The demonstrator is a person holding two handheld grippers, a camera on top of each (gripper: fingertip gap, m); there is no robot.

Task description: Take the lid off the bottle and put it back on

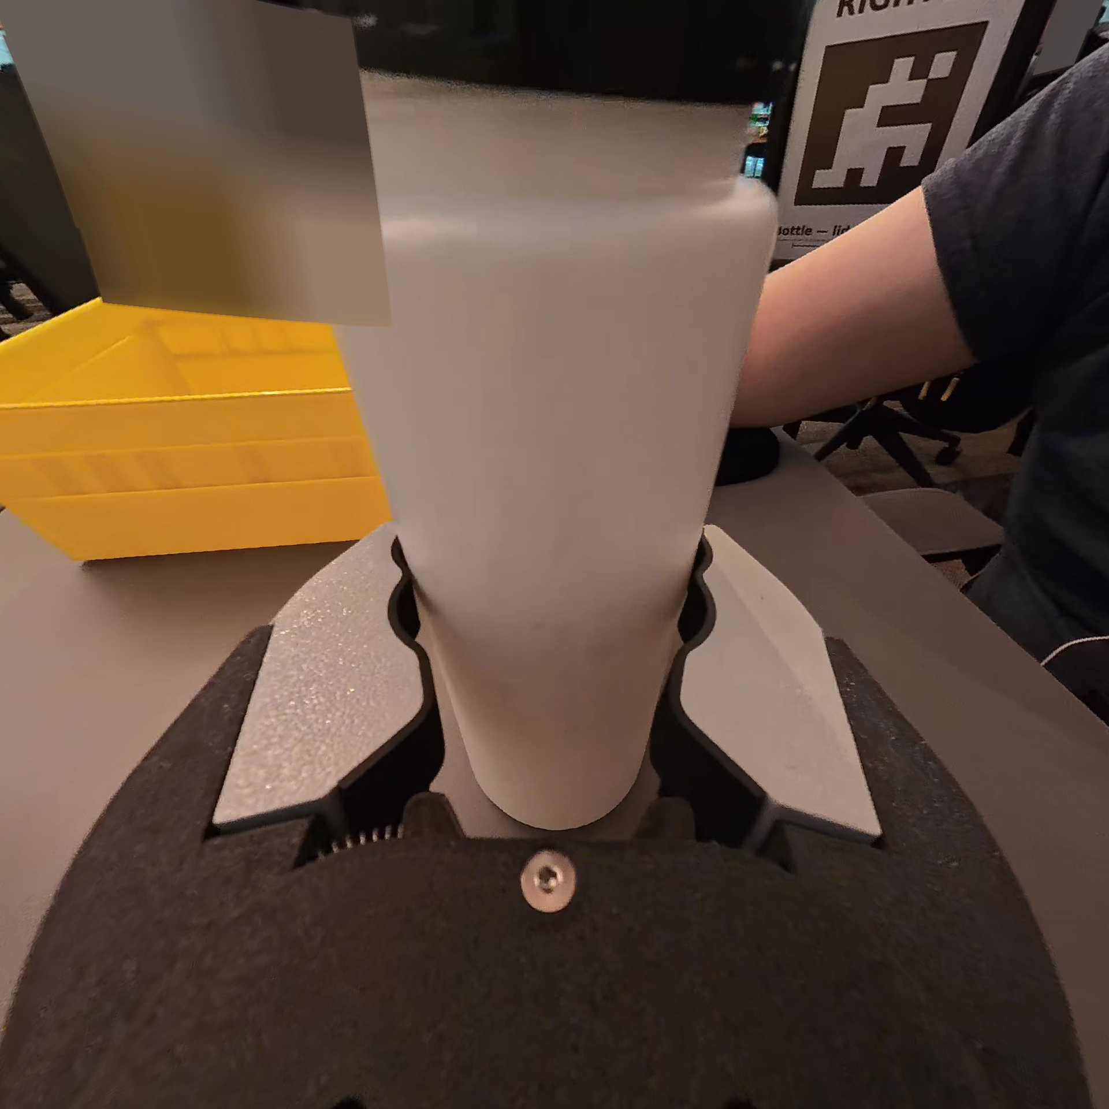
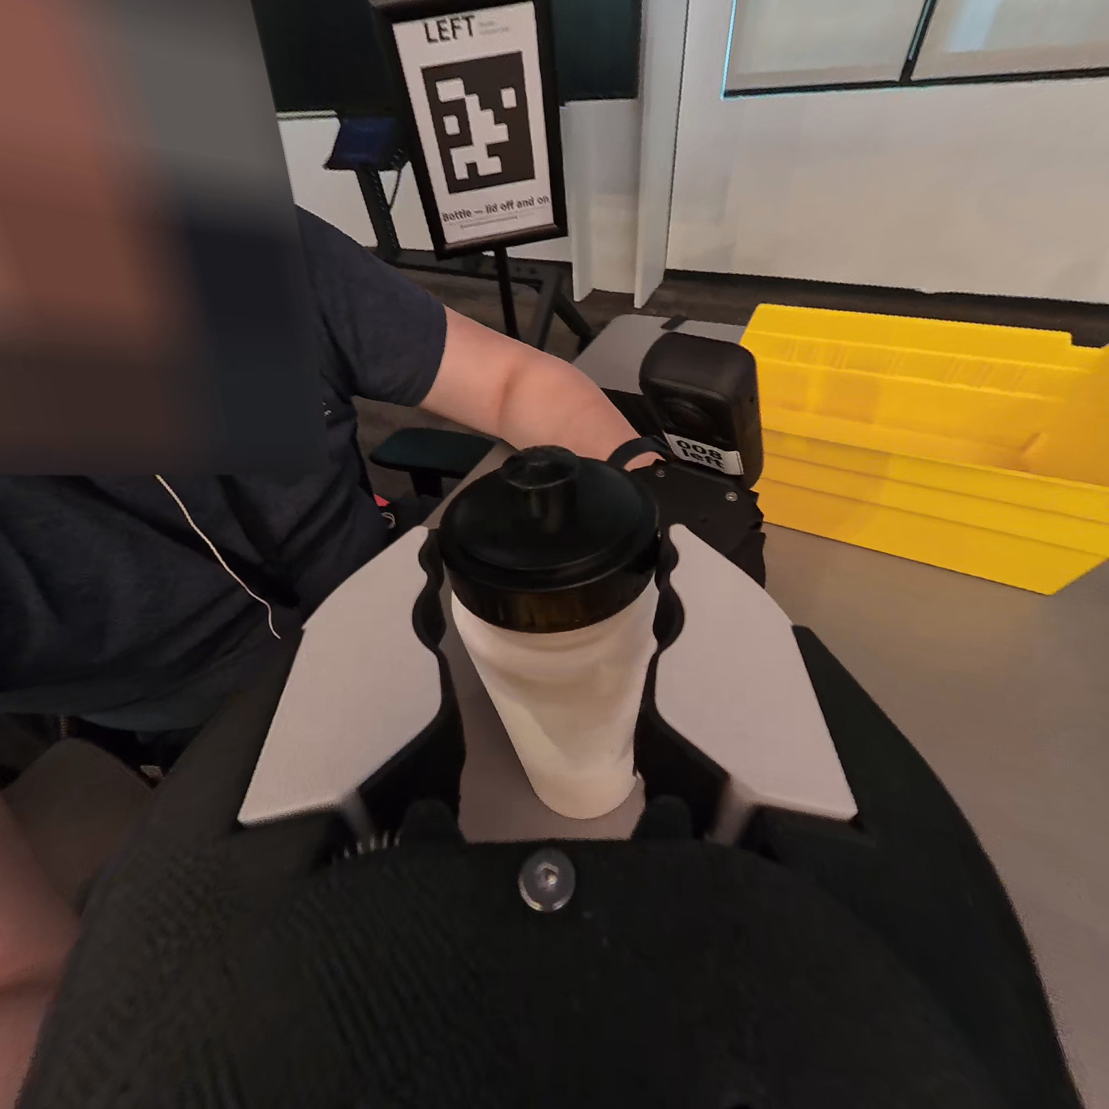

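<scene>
The left gripper is pinching the white bottle low on its body, its fingers pressed against both sides, apparently to keep it upright and steady on the grey tabletop. The right gripper is coming at the black lid from above, fingers flanking its rim, though I cannot tell whether they are gripping it. The lid is sitting on the bottle, probably awaiting a twist.

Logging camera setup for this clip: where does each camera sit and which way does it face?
Left wrist view: low on the left gripper, facing the white bottle side-on; forearm behind.
Right wrist view: on the right gripper, angled down at the black lid; sleeve and forearm visible.
Shared: bottle, yellow bin, grey table.
</scene>
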